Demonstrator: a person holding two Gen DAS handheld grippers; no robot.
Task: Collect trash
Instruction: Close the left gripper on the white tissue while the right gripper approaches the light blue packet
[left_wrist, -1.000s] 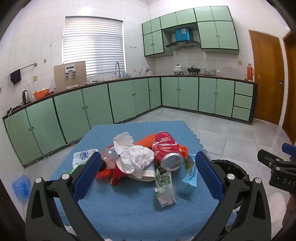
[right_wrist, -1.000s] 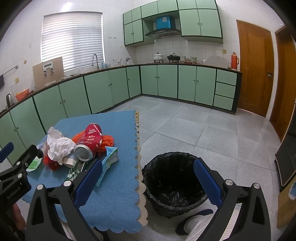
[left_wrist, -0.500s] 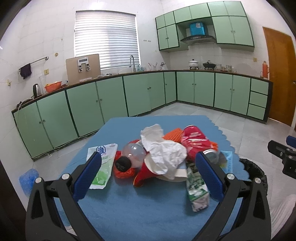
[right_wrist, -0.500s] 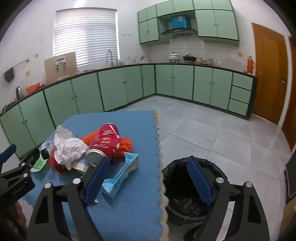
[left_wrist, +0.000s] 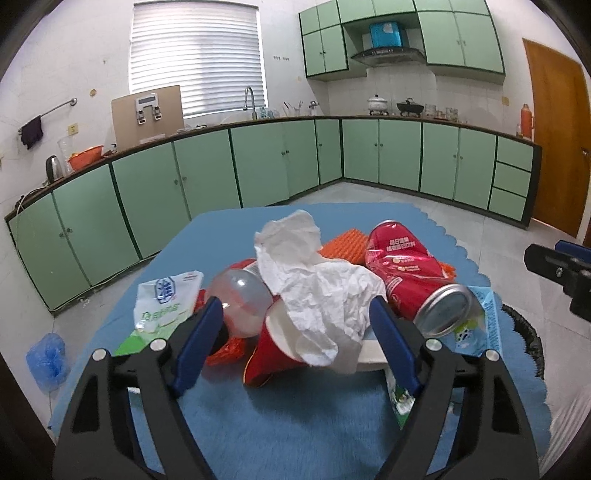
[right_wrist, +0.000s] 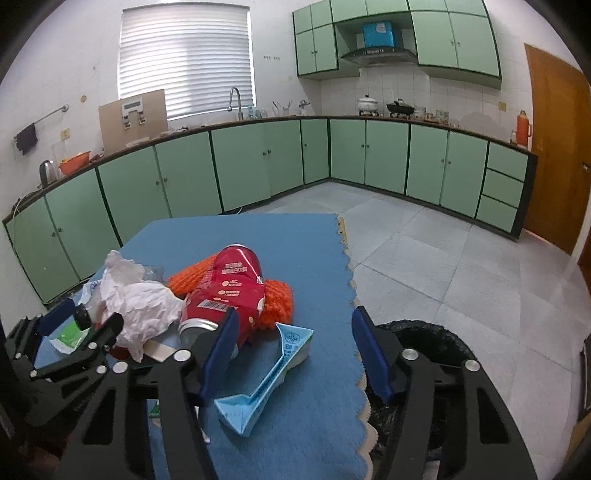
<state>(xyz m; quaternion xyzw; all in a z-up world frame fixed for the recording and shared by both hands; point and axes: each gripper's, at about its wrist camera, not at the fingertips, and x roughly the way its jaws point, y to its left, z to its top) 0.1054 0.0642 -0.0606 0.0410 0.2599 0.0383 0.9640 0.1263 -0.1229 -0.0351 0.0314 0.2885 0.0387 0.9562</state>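
The trash lies in one heap at the centre of the table (left_wrist: 303, 424), which carries a blue scallop-edged cover.

Left wrist view: the left claw (left_wrist: 295, 345) occupies the lower frame. Its jaws have just been closing and stand spread, with no pad pressing on anything. Between the blue fingers (left_wrist: 197, 343) sit the crumpled white tissue (left_wrist: 317, 291) and, beneath it, the red paper cup (left_wrist: 269, 356) lying on its side. A clear plastic bottle (left_wrist: 240, 299) lies just inside the left finger. A white-and-green wrapper (left_wrist: 162, 302) lies flat at centre left, outside the fingers. At centre right, the dented red drink can (left_wrist: 406, 273) lies on its side with its metal end toward the camera, crowding the right finger. An orange foam net (left_wrist: 345, 245) shows behind the tissue.

Right wrist view: the right claw (right_wrist: 293, 354) fills the lower frame. Its jaws have just been closing and stand spread, gripping nothing. The flattened light blue carton (right_wrist: 273, 373) lies on the cover between the fingers, nearer the left one. The left finger overlaps the can's lower end; contact cannot be confirmed. The right finger stands beyond the table edge, in front of the bin with a black liner (right_wrist: 424, 343) on the floor at lower right.

Green cabinets (right_wrist: 384, 162) line the far walls.
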